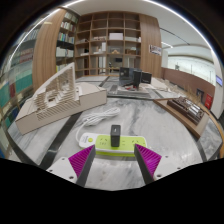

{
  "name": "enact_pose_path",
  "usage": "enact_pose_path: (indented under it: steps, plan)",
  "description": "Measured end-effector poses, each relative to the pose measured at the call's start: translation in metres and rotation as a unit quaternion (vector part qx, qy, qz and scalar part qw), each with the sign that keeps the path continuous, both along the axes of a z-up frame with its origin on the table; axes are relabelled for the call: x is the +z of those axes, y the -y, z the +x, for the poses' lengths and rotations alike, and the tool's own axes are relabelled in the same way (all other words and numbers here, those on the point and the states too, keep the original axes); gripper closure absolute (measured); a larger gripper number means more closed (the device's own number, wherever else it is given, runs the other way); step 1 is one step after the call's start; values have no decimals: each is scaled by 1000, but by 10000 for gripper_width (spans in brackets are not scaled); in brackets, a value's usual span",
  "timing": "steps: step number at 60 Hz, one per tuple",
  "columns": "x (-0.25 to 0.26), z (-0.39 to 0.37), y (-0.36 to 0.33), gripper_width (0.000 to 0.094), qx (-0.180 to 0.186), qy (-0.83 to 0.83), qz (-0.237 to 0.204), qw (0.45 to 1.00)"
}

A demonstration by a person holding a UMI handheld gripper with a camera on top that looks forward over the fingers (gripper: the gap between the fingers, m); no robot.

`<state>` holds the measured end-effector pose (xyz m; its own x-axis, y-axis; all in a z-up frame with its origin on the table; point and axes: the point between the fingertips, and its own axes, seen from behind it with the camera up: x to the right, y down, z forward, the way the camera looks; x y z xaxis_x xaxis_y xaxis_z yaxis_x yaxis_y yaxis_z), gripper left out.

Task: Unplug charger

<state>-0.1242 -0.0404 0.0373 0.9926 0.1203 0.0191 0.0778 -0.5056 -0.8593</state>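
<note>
gripper view shows the hand-held gripper with fingers spread apart, gripping nothing. just ahead of them, a dark charger stands plugged into a yellow-green power strip on the marble worktop. approach step; next, advance, straddle the charger, close, pull upward.

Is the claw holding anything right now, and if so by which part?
Nothing is held. The claw is open, and the black charger, plugged into the light green power strip, stands just ahead of its fingers, untouched.
</note>
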Motion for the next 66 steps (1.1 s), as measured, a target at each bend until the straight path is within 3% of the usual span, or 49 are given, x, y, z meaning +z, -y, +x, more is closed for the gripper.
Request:
enact_pose_path:
  steps: [7,10,15,16,18,19,24,32,38,45,52,55,62,66]
  plan:
    - [-12,12,-36,152,-11,-6,12,1000]
    - [-14,11,-54,210,-7,-14,22,1000]
    - [-13,5,-74,447,14,-8,30,999]
    - [-13,2,-76,453,20,-4,33,999]
    - [-13,-8,-80,687,41,-4,37,998]
    - [-13,-12,-77,761,41,-5,38,998]
    - [-13,-9,-81,794,16,-28,43,999]
    - [-12,-9,-80,794,20,-44,42,998]
    - [-11,-8,-82,874,18,-49,44,998]
    - [-5,-8,-78,884,28,-43,48,998]
    - [91,9,-76,886,18,-66,158,985]
    - [129,15,-73,885,25,-62,185,980]
    - [172,58,-68,886,6,-64,201,977]
    - [156,82,-65,885,-3,-39,170,985]
